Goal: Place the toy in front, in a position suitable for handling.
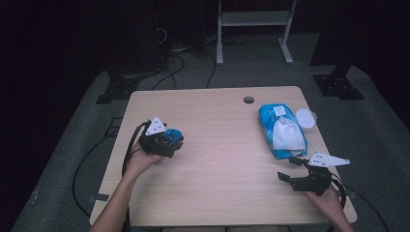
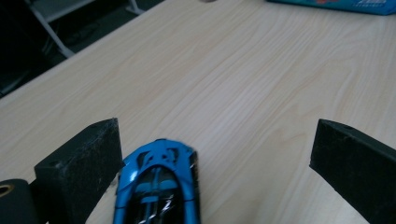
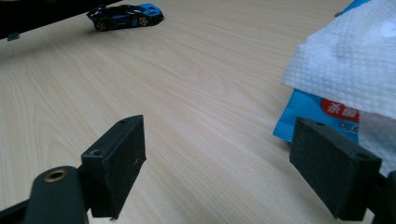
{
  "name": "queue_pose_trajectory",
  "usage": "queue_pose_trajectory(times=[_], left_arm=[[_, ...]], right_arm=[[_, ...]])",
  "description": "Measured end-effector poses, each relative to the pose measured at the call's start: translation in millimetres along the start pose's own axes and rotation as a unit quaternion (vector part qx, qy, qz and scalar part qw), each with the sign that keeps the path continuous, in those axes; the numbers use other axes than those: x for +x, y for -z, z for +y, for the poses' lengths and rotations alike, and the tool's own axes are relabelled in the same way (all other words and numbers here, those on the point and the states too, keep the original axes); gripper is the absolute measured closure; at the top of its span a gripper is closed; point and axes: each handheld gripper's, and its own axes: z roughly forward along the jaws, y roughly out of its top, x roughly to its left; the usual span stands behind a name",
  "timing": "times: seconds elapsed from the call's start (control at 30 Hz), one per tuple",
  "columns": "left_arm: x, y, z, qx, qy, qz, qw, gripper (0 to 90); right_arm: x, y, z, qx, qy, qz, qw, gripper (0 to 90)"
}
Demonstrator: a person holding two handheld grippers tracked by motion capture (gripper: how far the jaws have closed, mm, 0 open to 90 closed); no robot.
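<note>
1. The left gripper point(image 1: 167, 140), held in the person's left hand point(image 1: 140, 162), rests low over the left part of the wooden table point(image 1: 212, 159). Its two black jaws stand spread wide apart.
2. A blue and black toy car point(image 2: 159, 186) sits on the table between those jaws. In the left gripper view it lies close against the jaw on the left side of the picture, touching or almost touching it, and well apart from the other jaw. The pads do not press on it from both sides.
3. In the right gripper view, the toy car point(image 3: 126, 16) is seen side-on, standing on its wheels, far across the table.
4. The right gripper point(image 1: 290, 169), held in the person's right hand point(image 1: 329, 198), sits near the table's right front corner. Its jaws are also spread wide, with bare wood between them, gripping nothing.
5. Just beyond the right gripper lies a blue pack of wet wipes point(image 1: 280, 130), flat on the table, with a white wipe point(image 1: 287, 133) pulled up out of its top. In the right gripper view the pack's corner point(image 3: 303, 116) lies just beside one jaw.
6. A round white lid point(image 1: 305, 117) lies beside the pack, on the side away from the toy car.
</note>
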Motion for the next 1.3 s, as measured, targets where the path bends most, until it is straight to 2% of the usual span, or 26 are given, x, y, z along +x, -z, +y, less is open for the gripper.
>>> queue_pose_trajectory(times=[0.03, 0.1, 0.17, 0.23, 0.27, 0.3, 0.37, 0.53, 0.6, 0.73, 0.77, 0.87, 1.0, 1.3], left_arm=[[4.9, -1.1, -1.0, 0.006, 0.008, 0.003, 0.9999, 1.7], [12.7, -3.5, -6.0, 0.004, 0.022, 0.004, 0.9998, 1.7], [18.8, -8.3, -12.2, 0.019, 0.034, 0.006, 0.9992, 1.7], [24.1, -13.8, -18.7, 0.046, 0.040, 0.006, 0.9981, 1.7], [24.1, -13.8, -18.7, 0.046, 0.040, 0.006, 0.9981, 1.7], [27.7, -18.4, -23.7, 0.060, 0.048, 0.003, 0.9970, 1.7], [28.9, -22.2, -26.7, 0.067, 0.055, -0.001, 0.9962, 1.7], [30.1, -31.5, -31.2, 0.080, 0.055, 0.001, 0.9953, 1.7], [31.1, -33.8, -33.8, 0.084, 0.054, -0.005, 0.9950, 5.5], [33.0, -35.9, -37.3, 0.094, 0.060, -0.007, 0.9938, 6.4], [34.3, -36.8, -39.3, 0.104, 0.058, -0.009, 0.9928, 7.3], [36.6, -38.1, -42.1, 0.108, 0.067, -0.016, 0.9917, 9.1], [36.8, -40.2, -44.2, 0.117, 0.068, -0.016, 0.9907, 12.7], [36.9, -40.8, -44.5, 0.119, 0.063, -0.015, 0.9908, 12.7]], right_arm=[[0.5, -0.4, 0.2, 0.000, 0.002, 0.001, 1.0000, 17.3], [0.9, -1.0, 0.3, 0.001, 0.007, 0.001, 1.0000, 17.3], [1.4, -1.2, 0.8, 0.002, 0.007, 0.003, 1.0000, 17.4], [1.6, -1.6, 1.4, 0.002, 0.008, 0.003, 1.0000, 17.4], [1.9, -1.8, 1.5, 0.001, 0.008, 0.003, 1.0000, 17.3], [2.0, -2.1, 1.6, 0.002, 0.009, 0.004, 1.0000, 17.4], [2.1, -2.9, 1.5, 0.002, 0.010, 0.005, 0.9999, 17.4], [2.7, -3.2, 1.8, 0.004, 0.010, 0.006, 0.9999, 17.4], [2.7, -2.6, 1.8, 0.003, 0.012, 0.006, 0.9999, 17.4], [2.9, -1.1, 1.6, 0.001, 0.012, 0.006, 0.9999, 17.4], [2.8, -0.4, 1.4, 0.001, 0.011, 0.005, 0.9999, 17.4], [2.4, 0.2, 1.2, 0.000, 0.012, 0.004, 0.9999, 17.4], [2.4, 0.3, 1.2, 0.001, 0.012, 0.004, 0.9999, 17.4], [2.2, 0.1, 1.2, 0.002, 0.013, 0.005, 0.9999, 17.4]])
